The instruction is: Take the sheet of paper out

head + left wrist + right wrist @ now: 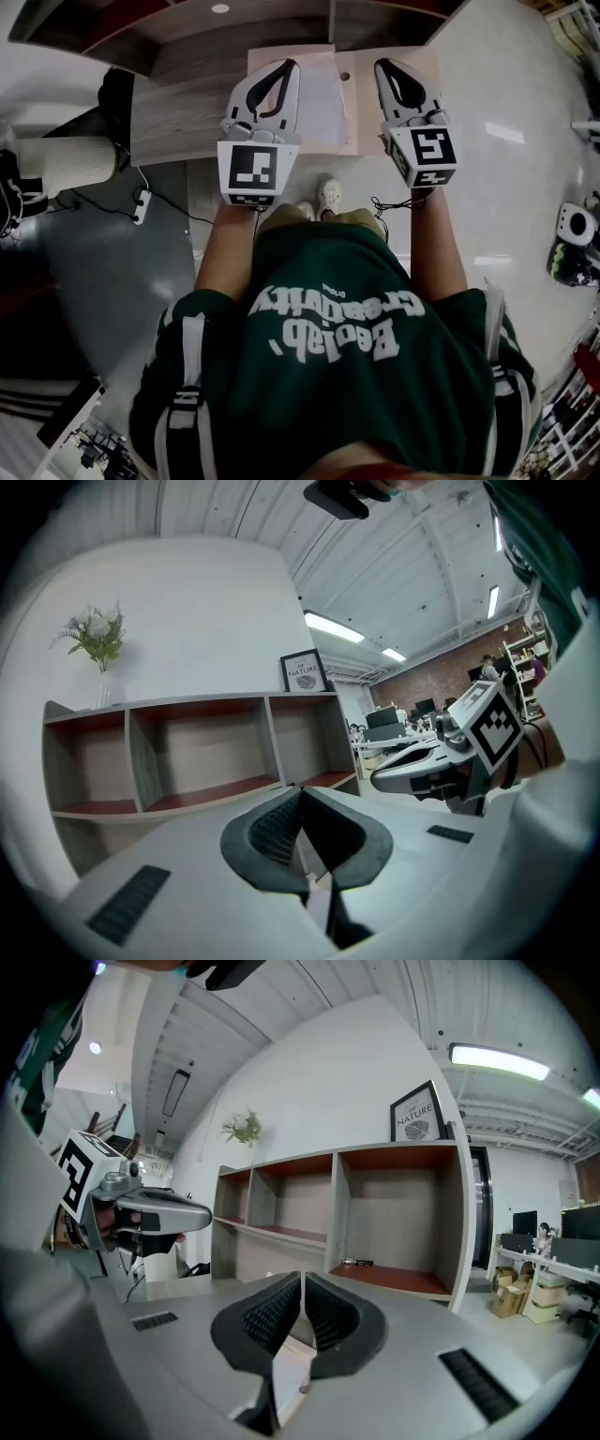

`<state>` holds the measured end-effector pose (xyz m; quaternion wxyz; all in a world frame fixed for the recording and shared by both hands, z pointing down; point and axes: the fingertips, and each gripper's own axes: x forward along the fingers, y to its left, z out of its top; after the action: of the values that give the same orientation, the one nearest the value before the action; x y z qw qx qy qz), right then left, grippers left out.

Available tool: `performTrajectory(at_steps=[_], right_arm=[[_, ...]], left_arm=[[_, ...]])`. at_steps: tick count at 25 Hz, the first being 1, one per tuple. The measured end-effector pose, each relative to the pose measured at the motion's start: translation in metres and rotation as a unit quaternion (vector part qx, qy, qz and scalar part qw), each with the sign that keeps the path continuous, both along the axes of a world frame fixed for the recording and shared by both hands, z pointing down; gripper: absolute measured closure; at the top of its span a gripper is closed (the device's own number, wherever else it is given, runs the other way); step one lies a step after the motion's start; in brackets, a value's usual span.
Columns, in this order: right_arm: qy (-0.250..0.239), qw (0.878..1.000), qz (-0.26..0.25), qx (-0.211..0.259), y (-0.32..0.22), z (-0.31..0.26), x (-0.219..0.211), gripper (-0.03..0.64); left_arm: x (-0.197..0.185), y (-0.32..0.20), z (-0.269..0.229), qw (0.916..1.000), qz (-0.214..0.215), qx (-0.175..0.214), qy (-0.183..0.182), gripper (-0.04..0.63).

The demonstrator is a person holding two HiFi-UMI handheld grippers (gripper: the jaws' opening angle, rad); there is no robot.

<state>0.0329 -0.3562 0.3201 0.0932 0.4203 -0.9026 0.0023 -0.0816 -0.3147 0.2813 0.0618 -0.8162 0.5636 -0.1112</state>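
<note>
Lying on the table: the sheet of paper [325, 98] is white and flat, on top of a tan cover [367, 112] near the front edge of the table [187, 103]
Tan cover: it is wider than the sheet and sticks out on both sides of it
Left gripper [289, 66]: it is over the left part of the tan cover, with its tip just beside the sheet's left edge; I cannot tell if it touches
Left jaws: the tips are pressed together and nothing is between them
Right gripper [384, 66]: it is over the right part of the tan cover, near the sheet's right edge
Right jaws: closed tight, with nothing between them
Both grippers: they are side by side and point the same way, toward the shelf, with the sheet between them in the head view
Shelf [187, 752]: it has open wooden boxes with reddish floors and stands against a white wall
Inside the shelf: a small dark thing [358, 1262] lies in one box
On top of the shelf: a vase of flowers [97, 649] and a framed picture [303, 671]
Person: they wear a green shirt [337, 347] with white letters, and their shoes [323, 199] stand on the grey floor [112, 281]
</note>
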Motion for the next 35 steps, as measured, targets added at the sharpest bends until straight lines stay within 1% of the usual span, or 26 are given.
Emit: performTrajectory(at_steps=[4,6,10,14,17,19,21,22,23,27,30,35], right_arm=[[0.0,1.0,-0.023,-0.017,-0.005,0.012,-0.005,0.58],[0.009,0.999,-0.031,-0.031,-0.003,0.022,-0.003,0.58],[0.01,0.998,-0.046,-0.04,-0.008,0.028,-0.005,0.58],[0.001,0.997,-0.049,-0.052,-0.011,0.033,-0.009,0.58],[0.001,0.996,-0.05,-0.068,-0.011,0.044,-0.012,0.58],[0.007,0.996,-0.047,-0.069,-0.01,0.05,-0.012,0.578],[0.009,0.996,-0.045,-0.08,-0.009,0.06,-0.012,0.56],[0.007,0.995,-0.047,-0.092,-0.007,0.067,-0.013,0.529],[0.004,0.993,-0.052,-0.108,-0.005,0.075,-0.014,0.459],[-0.018,0.98,-0.06,-0.19,0.004,0.114,-0.014,0.454],[-0.041,0.965,-0.054,-0.253,0.013,0.148,-0.01,0.451],[-0.057,0.941,-0.044,-0.331,0.027,0.2,-0.005,0.443]], left_arm=[[0.003,-0.007,0.005,0.9999,-0.01,-0.001,-0.009,0.577],[0.006,-0.008,0.01,0.9999,-0.011,-0.005,-0.009,0.577],[0.011,-0.018,0.013,0.9999,-0.01,-0.009,-0.009,0.577],[0.012,-0.023,0.018,0.9997,-0.007,-0.016,-0.017,0.577],[0.012,-0.024,0.021,0.9997,0.001,-0.018,-0.016,0.577],[0.013,-0.025,0.022,0.9996,0.004,-0.02,-0.021,0.577],[0.015,-0.024,0.027,0.9995,0.012,-0.023,-0.02,0.577],[0.016,-0.023,0.03,0.9994,0.015,-0.024,-0.018,0.577],[0.017,-0.023,0.032,0.9994,0.018,-0.025,-0.016,0.577],[0.022,-0.024,0.035,0.9992,0.031,-0.023,-0.009,0.577],[0.024,-0.024,0.039,0.999,0.036,-0.026,-0.009,0.577],[0.025,-0.025,0.044,0.9987,0.037,-0.032,-0.01,0.577]])
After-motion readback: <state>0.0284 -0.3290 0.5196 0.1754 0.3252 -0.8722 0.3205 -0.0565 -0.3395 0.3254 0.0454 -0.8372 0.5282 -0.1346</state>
